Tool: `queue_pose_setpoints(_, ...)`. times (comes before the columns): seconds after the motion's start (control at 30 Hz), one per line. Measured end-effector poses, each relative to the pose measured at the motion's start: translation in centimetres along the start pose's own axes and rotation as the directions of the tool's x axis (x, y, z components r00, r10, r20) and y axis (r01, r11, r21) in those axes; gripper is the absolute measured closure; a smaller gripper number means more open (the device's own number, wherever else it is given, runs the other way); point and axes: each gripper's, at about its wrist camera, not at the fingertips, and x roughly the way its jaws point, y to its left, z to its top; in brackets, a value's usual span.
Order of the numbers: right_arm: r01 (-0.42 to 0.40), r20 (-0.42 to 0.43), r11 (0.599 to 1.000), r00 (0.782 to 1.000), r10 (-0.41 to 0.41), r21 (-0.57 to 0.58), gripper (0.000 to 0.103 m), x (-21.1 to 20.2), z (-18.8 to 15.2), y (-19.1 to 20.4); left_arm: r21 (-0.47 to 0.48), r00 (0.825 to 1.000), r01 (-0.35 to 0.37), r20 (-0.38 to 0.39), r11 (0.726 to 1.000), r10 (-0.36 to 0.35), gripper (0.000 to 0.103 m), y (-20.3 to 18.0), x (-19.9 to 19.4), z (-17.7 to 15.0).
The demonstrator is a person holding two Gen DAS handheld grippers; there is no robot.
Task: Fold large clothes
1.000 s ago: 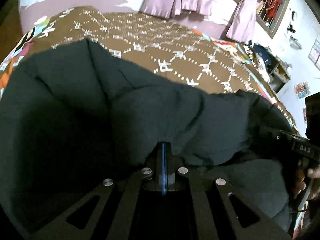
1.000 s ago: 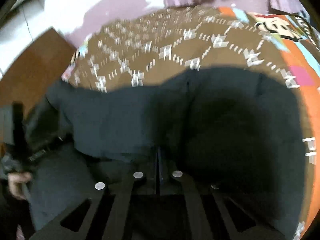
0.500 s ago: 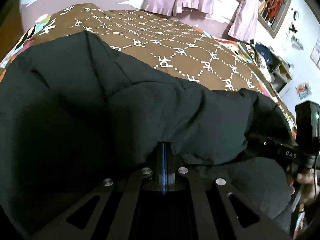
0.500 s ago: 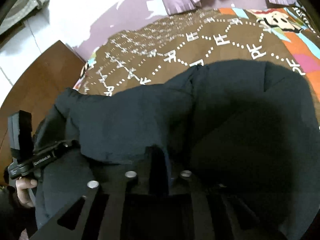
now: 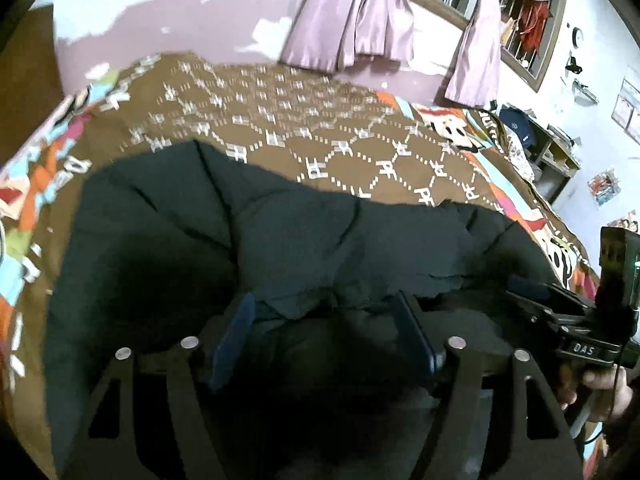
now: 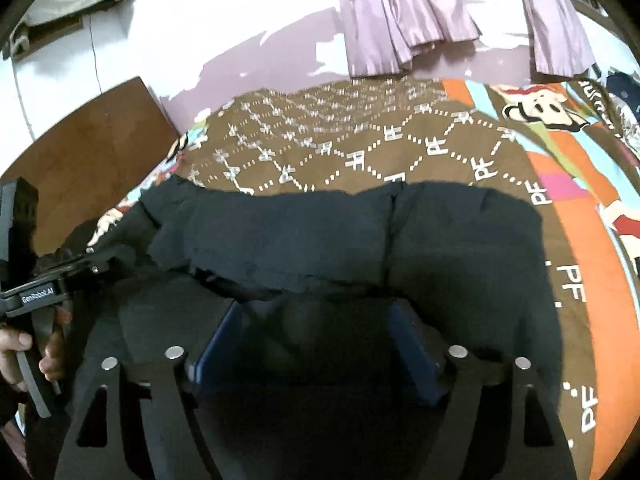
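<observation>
A large black garment lies on the bed, its top layer folded over so that a ragged edge runs across it. In the left wrist view my left gripper hovers just above that edge, jaws opening, blue pads apart and not pressing the cloth beneath them. The right wrist view shows the same garment, with my right gripper likewise over the edge, jaws opening and nothing gripped. Each view catches the other gripper at its side: the right gripper and the left gripper, each in a person's hand.
The bed carries a brown bedspread with white lettering and a bright cartoon border. Behind it are purple curtains and a barred window. A cluttered shelf stands right of the bed and a wooden panel left.
Both grippers were shut on the black cloth; now both stand open and have lifted back from it. The folded layer has dropped onto the garment.
</observation>
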Motion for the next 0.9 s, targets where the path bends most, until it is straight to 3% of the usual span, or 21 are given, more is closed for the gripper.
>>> queue_pose_setpoints(0.17, -0.002, 0.04, 1.0, 0.999, 0.001, 0.013, 0.016, -3.3, 0.2, 0.8, -0.008, 0.999, -0.028, 0.022, 1.0, 0.028, 0.035, -1.1, -2.6, -0.4)
queue_pose_setpoints(0.23, -0.012, 0.057, 1.0, 0.998, 0.012, 0.004, 0.013, -4.7, 0.2, 1.4, -0.005, 0.998, -0.052, 0.028, 0.999, 0.052, 0.018, -1.6, -3.7, -0.6)
queue_pose_setpoints(0.3, -0.016, 0.073, 1.0, 0.997, 0.016, -0.006, 0.011, -6.0, 0.0, 2.0, -0.015, 0.996, -0.074, 0.041, 0.997, 0.075, 0.01, -1.9, -4.9, -1.1)
queue_pose_setpoints(0.73, -0.038, 0.13, 0.998, 0.99, 0.045, -0.055, 0.006, -14.8, -2.2, 6.1, -0.033, 0.983, -0.124, 0.134, 0.992, 0.127, 0.003, -4.8, -14.2, -4.5)
queue_pose_setpoints(0.9, -0.065, 0.114, 0.997, 0.991, 0.071, -0.052, 0.006, -17.6, -4.1, 6.6, -0.048, 0.987, -0.107, 0.115, 0.993, 0.112, 0.003, -5.0, -17.1, -6.5)
